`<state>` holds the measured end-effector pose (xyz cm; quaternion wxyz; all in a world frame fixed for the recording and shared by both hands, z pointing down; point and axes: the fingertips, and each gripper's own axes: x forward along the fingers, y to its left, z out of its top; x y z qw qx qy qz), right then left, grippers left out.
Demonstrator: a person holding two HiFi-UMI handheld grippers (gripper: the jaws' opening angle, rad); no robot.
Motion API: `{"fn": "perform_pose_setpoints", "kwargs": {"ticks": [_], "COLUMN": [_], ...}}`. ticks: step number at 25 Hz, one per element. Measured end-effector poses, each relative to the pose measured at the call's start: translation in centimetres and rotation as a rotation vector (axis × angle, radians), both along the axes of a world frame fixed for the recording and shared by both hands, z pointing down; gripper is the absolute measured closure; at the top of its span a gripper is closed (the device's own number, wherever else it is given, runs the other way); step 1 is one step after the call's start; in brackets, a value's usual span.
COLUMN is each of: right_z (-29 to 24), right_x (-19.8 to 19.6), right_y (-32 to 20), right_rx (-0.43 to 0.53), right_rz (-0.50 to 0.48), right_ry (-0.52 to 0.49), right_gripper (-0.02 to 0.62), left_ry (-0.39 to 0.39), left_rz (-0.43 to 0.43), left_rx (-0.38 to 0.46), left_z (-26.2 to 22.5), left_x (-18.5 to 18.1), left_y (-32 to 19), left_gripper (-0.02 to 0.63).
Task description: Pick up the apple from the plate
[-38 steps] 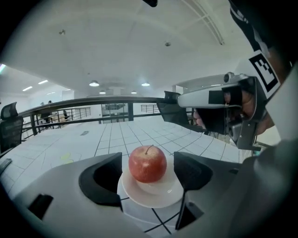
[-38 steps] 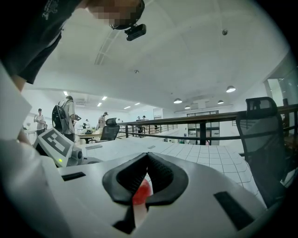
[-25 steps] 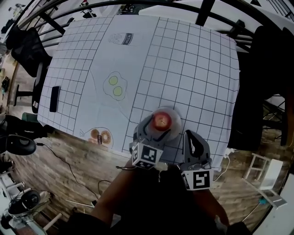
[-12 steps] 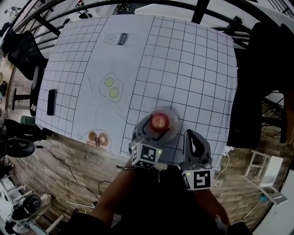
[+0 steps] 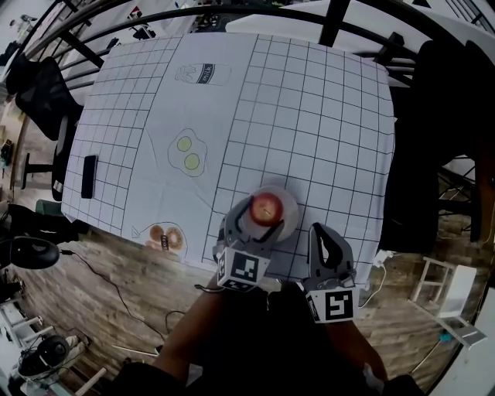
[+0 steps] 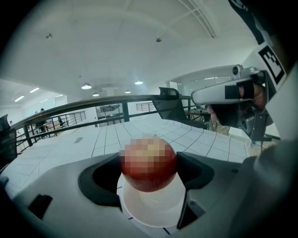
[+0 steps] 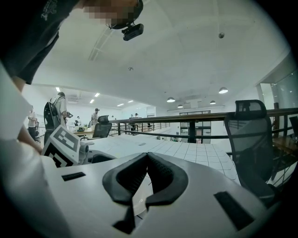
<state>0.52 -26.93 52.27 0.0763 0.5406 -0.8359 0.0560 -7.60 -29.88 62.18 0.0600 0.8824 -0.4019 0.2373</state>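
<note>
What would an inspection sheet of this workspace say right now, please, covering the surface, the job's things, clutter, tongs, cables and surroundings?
Surface: table under a white grid cloth printed with food drawings.
Job's things: apple over the white plate near the table's front edge; whether it is lifted cannot be told.
Clutter: black flat device on the cloth at its left edge.
Grippers: left gripper, tongs against both sides of the apple; right gripper, tongs together, empty, beside the plate.
Cables: a thin black cable on the floor; a white plug right of the table.
Surroundings: wooden floor, black office chair, dark railing.
</note>
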Motion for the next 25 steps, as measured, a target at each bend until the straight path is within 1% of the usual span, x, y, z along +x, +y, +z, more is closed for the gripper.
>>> {"fn": "perform_pose_setpoints", "kwargs": {"ticks": [5,8,11,14,17,19,23,25], "right_z": [-1.7,-2.4,-4.2,-6.8,-9.8,-11.0,-11.5,-11.9], "right_x": [-0.7,-0.6,-0.8,-1.2,-1.7,-1.9,-1.9,-1.9], "right_y": [0.4,0.9,1.4,1.9,2.1,2.2,2.1,1.9], "right_rx": [0.026,0.034,0.064,0.110,0.181,0.209,0.217,0.226], "right_rz": [0.010,-0.001,-0.023,-0.041,-0.050,-0.057,-0.061,-0.057], "right_ry": [-0.047,-0.033,-0.025,-0.034,-0.047,-0.042,-0.014,-0.022], "right_gripper": [0.572,0.572,0.572,0.572,0.572,0.572,0.572,0.572], "left_ry": [0.010,0.031,0.058,0.088,0.101,0.115,0.139,0.138], "left_rz": [0.001,-0.009,-0.027,-0.021,-0.010,-0.013,-0.024,-0.020], "left_rx": [0.024,0.056,0.080,0.115,0.143,0.155,0.156,0.160], "left_z": [-4.1,-7.3,-10.6,-13.6,-15.1,-16.2,-17.2,-17.4], "left_x": [-0.4,-0.6,-0.8,-0.8,-0.8,-1.0,-1.7,-1.8], "left_y": [0.6,0.9,1.6,2.1,2.8,3.0,2.9,2.7], "left_gripper": [0.235,0.235,0.235,0.235,0.235,0.235,0.235,0.235]}}
